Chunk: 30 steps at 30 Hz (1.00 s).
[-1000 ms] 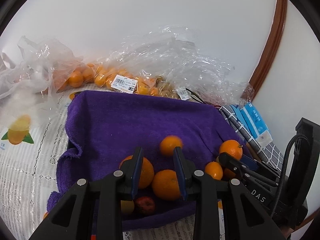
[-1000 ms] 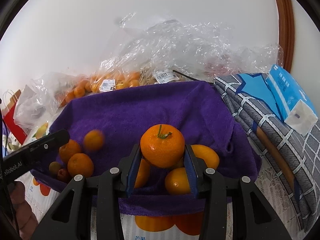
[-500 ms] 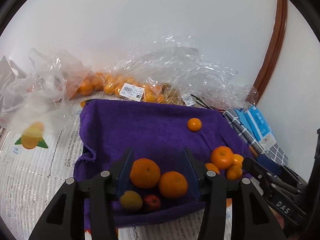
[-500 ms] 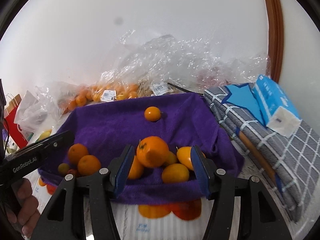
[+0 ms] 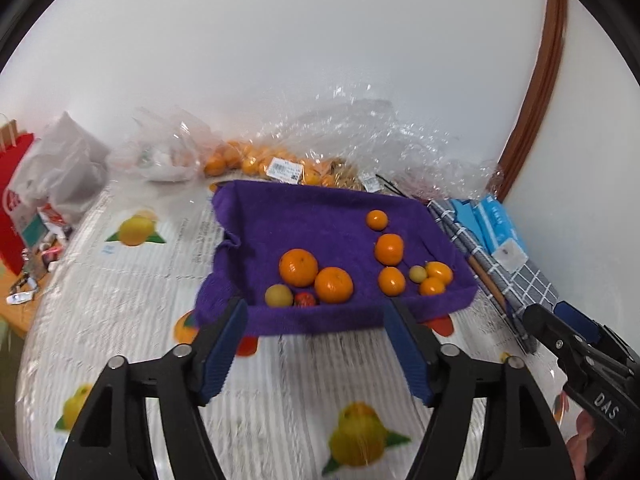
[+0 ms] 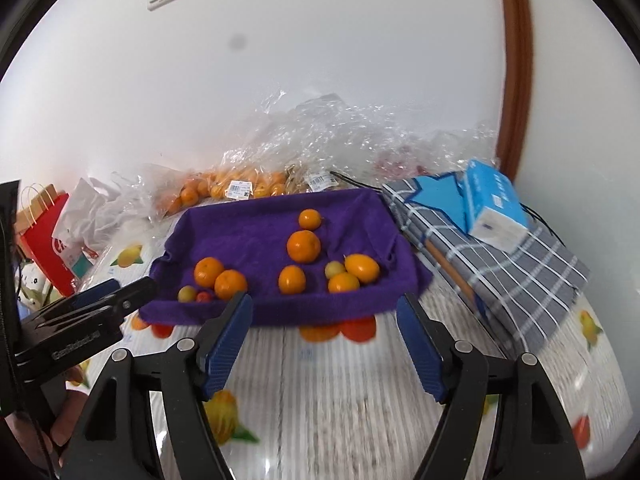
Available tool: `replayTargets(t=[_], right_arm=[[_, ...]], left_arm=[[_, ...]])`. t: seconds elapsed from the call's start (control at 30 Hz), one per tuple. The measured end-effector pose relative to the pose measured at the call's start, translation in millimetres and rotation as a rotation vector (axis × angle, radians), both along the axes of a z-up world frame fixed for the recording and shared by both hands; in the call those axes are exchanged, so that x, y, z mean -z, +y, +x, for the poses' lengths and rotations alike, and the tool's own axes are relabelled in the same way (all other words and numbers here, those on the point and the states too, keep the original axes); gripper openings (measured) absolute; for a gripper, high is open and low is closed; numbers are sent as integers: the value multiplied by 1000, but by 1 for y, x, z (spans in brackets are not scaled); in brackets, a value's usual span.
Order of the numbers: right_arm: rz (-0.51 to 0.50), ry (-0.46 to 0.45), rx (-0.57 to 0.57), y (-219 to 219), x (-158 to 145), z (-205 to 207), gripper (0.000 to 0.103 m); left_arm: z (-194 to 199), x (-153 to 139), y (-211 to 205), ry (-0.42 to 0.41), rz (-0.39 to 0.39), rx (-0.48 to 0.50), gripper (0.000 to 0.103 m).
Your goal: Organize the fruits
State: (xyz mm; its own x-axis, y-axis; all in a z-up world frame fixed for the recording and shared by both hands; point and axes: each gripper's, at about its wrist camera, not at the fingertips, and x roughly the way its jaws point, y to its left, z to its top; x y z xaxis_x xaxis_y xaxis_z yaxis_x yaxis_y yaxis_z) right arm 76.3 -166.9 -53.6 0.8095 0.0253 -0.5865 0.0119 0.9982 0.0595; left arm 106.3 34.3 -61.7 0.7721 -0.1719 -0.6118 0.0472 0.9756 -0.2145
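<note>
A tray lined with a purple towel [image 5: 320, 216] [image 6: 248, 236] sits on the table and holds several oranges. Two big oranges [image 5: 298, 267] [image 6: 209, 272] lie at its front left with a small yellow-green fruit [image 5: 279, 295] and a small red one [image 5: 305, 300]. Another group of oranges [image 5: 391, 280] [image 6: 304, 245] lies to the right. My left gripper [image 5: 316, 340] is open and empty, pulled back in front of the tray. My right gripper [image 6: 324, 336] is open and empty too, also in front of the tray.
Clear plastic bags with more oranges [image 5: 248, 164] [image 6: 224, 188] lie behind the tray against the white wall. A folded grey checked cloth [image 6: 500, 276] with a blue tissue pack [image 6: 494, 210] lies to the right. A red paper bag [image 5: 16, 208] stands far left. The tablecloth [image 5: 120, 280] has fruit prints.
The right gripper opened and let its orange go into the tray. The left gripper opened wider. Both grippers drew back from the tray toward the table's near side.
</note>
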Motion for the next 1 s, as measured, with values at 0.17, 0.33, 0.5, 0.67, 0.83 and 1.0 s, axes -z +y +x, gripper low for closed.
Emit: replayTargets(t=[0.17, 0.33, 0.5, 0.67, 0.83, 1.0], right_arm=[[10, -32, 22, -5, -15, -43, 83], [-49, -112, 33, -1, -31, -85, 98], [-25, -119, 38, -7, -43, -106, 100], [-12, -130, 51, -12, -48, -119, 100], [-16, -125, 57, -12, -48, -120, 100], [-11, -122, 62, -16, -45, -123, 100]], left_arm=[[-41, -20, -2, -52, 10, -4, 83], [-75, -37, -10, -91, 35, -6, 91], [-96, -50, -20, -125, 68, -3, 92], [-103, -54, -22, -119, 65, 2, 92], [-106, -53, -21, -113, 57, -4, 92], [-107, -51, -26, -106, 73, 1, 92]])
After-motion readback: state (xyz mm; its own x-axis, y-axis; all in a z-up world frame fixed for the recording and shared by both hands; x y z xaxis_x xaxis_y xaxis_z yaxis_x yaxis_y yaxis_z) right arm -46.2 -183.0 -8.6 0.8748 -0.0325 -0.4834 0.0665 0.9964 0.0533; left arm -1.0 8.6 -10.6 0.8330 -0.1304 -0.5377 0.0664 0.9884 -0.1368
